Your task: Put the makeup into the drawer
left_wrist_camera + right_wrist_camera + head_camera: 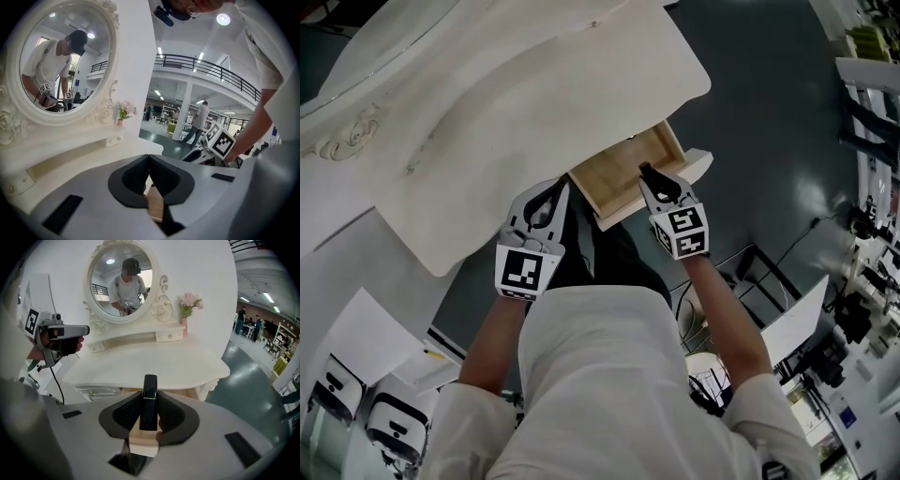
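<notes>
A black makeup tube [150, 394] with a thin gold band stands upright between the pads of my right gripper [150, 405], which is shut on it. In the head view that gripper [649, 178] hangs over the open wooden drawer [623, 169] of the white dressing table [487, 122], with the tube's tip showing. The drawer's pale wood [142, 439] shows just below the jaws. My left gripper [553, 199] hovers beside the drawer's near left corner. Its jaws [149, 161] meet at the tips with nothing between them.
An oval mirror [119, 282] in a carved white frame stands at the back of the table, with a small vase of pink flowers [187, 305] on the shelf beside it. Dark floor [769, 122] lies to the right of the table, and racks and equipment stand at the far right.
</notes>
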Motion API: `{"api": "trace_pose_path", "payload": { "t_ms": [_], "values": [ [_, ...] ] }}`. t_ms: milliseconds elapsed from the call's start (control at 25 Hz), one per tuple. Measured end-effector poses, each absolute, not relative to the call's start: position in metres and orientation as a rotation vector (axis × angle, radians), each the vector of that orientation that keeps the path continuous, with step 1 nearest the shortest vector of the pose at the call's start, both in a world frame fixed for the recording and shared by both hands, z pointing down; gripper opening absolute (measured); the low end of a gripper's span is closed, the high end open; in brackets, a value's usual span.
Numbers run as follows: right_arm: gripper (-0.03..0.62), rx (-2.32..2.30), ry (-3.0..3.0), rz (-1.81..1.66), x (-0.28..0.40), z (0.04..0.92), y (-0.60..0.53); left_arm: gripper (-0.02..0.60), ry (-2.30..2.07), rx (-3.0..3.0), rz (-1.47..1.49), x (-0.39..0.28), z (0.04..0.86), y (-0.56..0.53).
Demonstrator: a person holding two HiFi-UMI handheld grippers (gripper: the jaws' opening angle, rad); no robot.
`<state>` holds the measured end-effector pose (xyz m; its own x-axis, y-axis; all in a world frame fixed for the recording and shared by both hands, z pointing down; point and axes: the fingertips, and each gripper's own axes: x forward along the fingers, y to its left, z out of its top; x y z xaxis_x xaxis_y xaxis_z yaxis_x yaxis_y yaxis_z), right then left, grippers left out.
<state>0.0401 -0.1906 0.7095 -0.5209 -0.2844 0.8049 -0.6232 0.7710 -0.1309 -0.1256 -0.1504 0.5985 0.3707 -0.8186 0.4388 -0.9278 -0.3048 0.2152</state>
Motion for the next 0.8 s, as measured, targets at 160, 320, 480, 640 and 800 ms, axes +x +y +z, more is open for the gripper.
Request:
{"api": "trace_pose_path", "payload": {
  "t_ms": [160,320,480,640,800],
  "values": [
    [0.117,0.535,-2.084,0.494,0.034,0.749,-0.189,0.015,-1.536,2.178,0.341,-0.118,0.607,-0.152],
    [0.117,0.381,-2.003,0.434,0.037,0.793,-0.185,0.015,-1.542,2.143,0.352,-0.111,0.626,-0.15],
    [0.117,0.311,-1.944,0.403,0.033,0.826,-0.188,0.015,-1.538,2.114,0.354,-0.109,0.643,-0.146],
    [0.117,0.176,-1.852,0.412,0.025,0.852,-0.179,0.015,-1.557,2.066,0.344,-0.109,0.655,-0.144],
    [0.117,0.046,-1.766,0.305,0.031,0.884,-0.177,0.015,-1.58,2.033,0.337,-0.111,0.662,-0.144]
  ]
}}
